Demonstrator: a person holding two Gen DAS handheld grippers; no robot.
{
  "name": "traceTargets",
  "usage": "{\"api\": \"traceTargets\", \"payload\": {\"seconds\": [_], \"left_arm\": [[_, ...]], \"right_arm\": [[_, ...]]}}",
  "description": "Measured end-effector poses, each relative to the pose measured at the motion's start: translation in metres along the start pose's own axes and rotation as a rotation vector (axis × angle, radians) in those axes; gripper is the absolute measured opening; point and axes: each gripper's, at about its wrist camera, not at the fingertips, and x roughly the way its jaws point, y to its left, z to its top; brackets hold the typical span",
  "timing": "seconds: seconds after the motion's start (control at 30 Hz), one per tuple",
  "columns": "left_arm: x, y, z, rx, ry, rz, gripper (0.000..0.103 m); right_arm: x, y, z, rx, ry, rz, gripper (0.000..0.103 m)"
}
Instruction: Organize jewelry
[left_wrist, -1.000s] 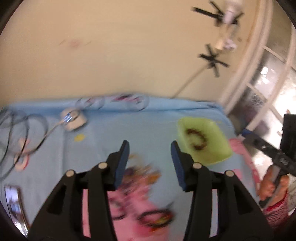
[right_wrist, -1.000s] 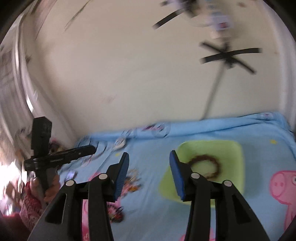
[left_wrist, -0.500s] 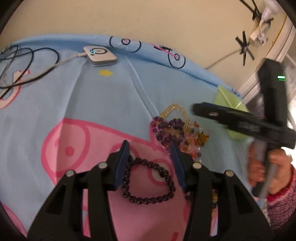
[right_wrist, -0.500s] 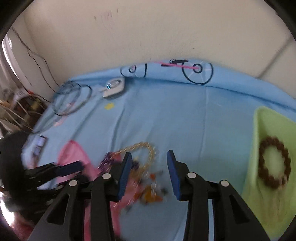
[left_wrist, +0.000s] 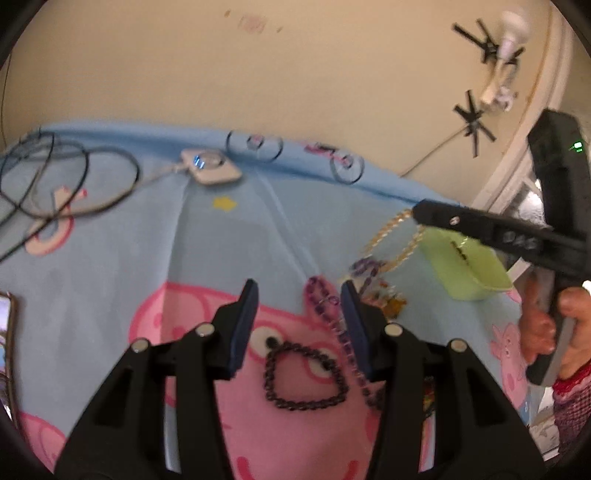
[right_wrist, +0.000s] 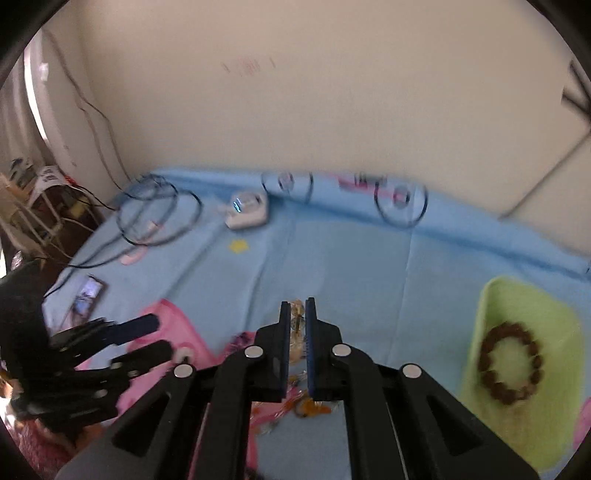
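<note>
My right gripper (right_wrist: 297, 306) is shut on a gold bead bracelet (right_wrist: 297, 317), whose beads show between the pads. In the left wrist view the gold bracelet (left_wrist: 391, 236) hangs from the right gripper (left_wrist: 417, 215) above a mixed jewelry pile (left_wrist: 384, 295). My left gripper (left_wrist: 299, 295) stands open and holds nothing. A dark bead bracelet (left_wrist: 303, 376) lies flat between and below its fingers, and a purple bead strand (left_wrist: 332, 321) runs along the right finger. The green tray (right_wrist: 517, 302) at the right holds a brown bead bracelet (right_wrist: 509, 362).
A blue cartoon-print cloth (left_wrist: 229, 251) covers the surface, and a beige wall rises right behind it. A white charger puck (left_wrist: 212, 170) and looped black cables (left_wrist: 74, 184) lie at the back left. A phone (right_wrist: 86, 297) rests near the left edge.
My right gripper came down on the jewelry pile and shut on the gold bracelet, which now hangs from it. My left gripper stayed open and sank closer to the dark bracelet.
</note>
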Motion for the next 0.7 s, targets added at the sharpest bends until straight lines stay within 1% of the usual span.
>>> {"api": "traceTargets", "payload": {"seconds": [0.07,0.1,0.13,0.17,0.2,0.3,0.4,0.43,0.47,0.53,0.6,0.7], "left_arm": [[-0.01,-0.006,0.004,0.008,-0.027,-0.021,0.045],[-0.015,-0.01,0.007,0.013,-0.041,-0.03,0.05],[-0.023,-0.015,0.009,0.02,-0.065,-0.038,0.057],[-0.027,-0.019,0.011,0.029,-0.079,-0.042,0.061],[-0.034,-0.026,0.014,0.051,-0.097,-0.048,0.061],[-0.045,-0.045,0.017,0.109,-0.115,-0.07,0.062],[-0.05,-0.069,0.018,0.183,-0.116,-0.085,0.068],[-0.052,-0.076,0.018,0.2,-0.116,-0.093,0.068],[-0.052,-0.081,0.018,0.213,-0.116,-0.1,0.068],[-0.054,-0.088,0.016,0.23,-0.125,-0.11,0.068],[-0.053,-0.093,0.012,0.245,-0.127,-0.106,0.068],[-0.044,-0.099,0.006,0.259,-0.079,-0.126,0.068]], "right_arm": [[-0.021,0.004,0.004,-0.019,-0.037,-0.002,0.0],[-0.032,0.005,0.005,-0.026,-0.054,0.001,0.0],[-0.043,0.006,0.006,-0.031,-0.07,0.004,0.0],[-0.048,0.007,0.007,-0.034,-0.081,0.006,0.0],[-0.057,0.007,0.008,-0.036,-0.096,0.008,0.0],[-0.082,0.01,0.01,-0.041,-0.142,0.017,0.0],[-0.105,0.016,0.01,-0.045,-0.184,0.037,0.0],[-0.113,0.015,0.011,-0.036,-0.195,0.064,0.0],[-0.126,0.012,0.012,-0.005,-0.22,0.12,0.0],[-0.139,0.009,0.01,0.028,-0.249,0.176,0.0],[-0.143,0.012,0.006,0.027,-0.247,0.171,0.0],[-0.148,0.018,0.002,0.006,-0.241,0.16,0.0]]}}
